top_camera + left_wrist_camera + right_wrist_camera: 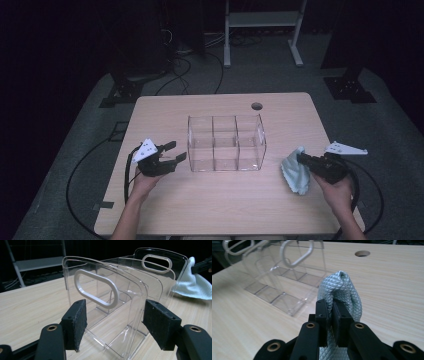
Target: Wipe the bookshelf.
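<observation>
Clear acrylic forms the divided organizer standing near the middle of the pale wooden counter, its partitions cutting it into six open compartments and an oval handle hole showing in each end wall. At its left end the left claw hovers level just beside that wall; in the left gripper view its pads stand partly apart on either side of the near end wall without pressing on it. On the other side, near the organizer's right end but apart from it, the right claw is clamped tight on a bunched fold of a light blue-grey cleaning cloth, which droops from the jaws toward the counter. The right gripper view shows the cloth's diamond-textured weave rising in a hump between the closed pads. A round cable hole sits at the far edge of the counter, well behind the organizer.
</observation>
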### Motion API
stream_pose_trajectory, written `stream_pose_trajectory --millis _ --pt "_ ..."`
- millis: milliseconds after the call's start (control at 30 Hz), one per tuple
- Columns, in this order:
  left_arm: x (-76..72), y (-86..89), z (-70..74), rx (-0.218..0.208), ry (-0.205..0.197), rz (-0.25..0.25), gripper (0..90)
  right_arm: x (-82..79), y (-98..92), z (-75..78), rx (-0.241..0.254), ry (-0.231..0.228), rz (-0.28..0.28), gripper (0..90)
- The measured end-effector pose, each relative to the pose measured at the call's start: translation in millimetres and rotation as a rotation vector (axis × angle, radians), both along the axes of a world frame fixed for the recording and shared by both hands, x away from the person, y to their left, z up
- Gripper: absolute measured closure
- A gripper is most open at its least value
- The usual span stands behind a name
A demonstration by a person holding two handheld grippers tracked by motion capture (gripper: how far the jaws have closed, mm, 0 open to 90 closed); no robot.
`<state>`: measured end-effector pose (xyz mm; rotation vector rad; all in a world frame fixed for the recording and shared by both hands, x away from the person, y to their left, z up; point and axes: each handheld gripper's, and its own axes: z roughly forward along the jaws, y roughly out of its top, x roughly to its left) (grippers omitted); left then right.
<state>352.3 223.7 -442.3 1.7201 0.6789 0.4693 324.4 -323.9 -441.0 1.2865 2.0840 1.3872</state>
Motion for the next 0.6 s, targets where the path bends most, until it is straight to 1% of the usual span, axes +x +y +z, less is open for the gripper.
stream_pose_trajectory --millis 33,67,100,133,167,200,267,333,400,500,600 --pt "0.0 0.6 0.1 0.001 0.000 0.001 34.4 10.5 -1.2 -1.9 0.003 0.021 -0.007 81.1" --pt "0.1 0.8 0.1 -0.002 -0.001 0.002 34.4 10.5 -1.2 -1.9 0.003 0.021 -0.007 81.1" --pt "0.1 1.0 0.3 -0.005 -0.001 0.003 34.0 23.5 -1.2 -3.3 -0.029 0.038 -0.027 71.5" --pt "-0.2 1.1 0.7 -0.001 -0.005 0.002 33.9 29.1 -1.7 -3.4 -0.023 0.047 -0.041 70.2" --pt "-0.2 1.1 0.7 -0.001 -0.005 0.002 33.6 32.6 -2.3 -3.4 -0.020 0.046 -0.045 68.8" --pt "-0.8 1.0 1.0 0.001 -0.007 0.003 33.6 32.6 -2.3 -3.4 -0.020 0.046 -0.045 68.8" --pt "-0.9 1.3 1.2 0.001 -0.010 0.003 32.8 40.8 -2.0 -2.8 -0.037 0.055 -0.061 64.6" --pt "-0.6 2.2 0.8 0.004 -0.008 0.005 32.3 44.6 -2.7 -3.3 -0.033 0.061 -0.062 63.4" --pt "-0.4 2.7 0.1 0.002 -0.005 0.010 31.7 45.6 -2.9 -4.4 -0.041 0.062 -0.066 61.9" --pt "-0.6 2.9 0.3 -0.001 -0.004 0.012 29.7 43.5 -6.1 -8.4 -0.013 0.075 -0.072 59.7" --pt "-1.5 2.5 1.0 -0.001 -0.006 0.012 28.8 40.5 -8.6 -10.6 -0.007 0.073 -0.076 59.3"
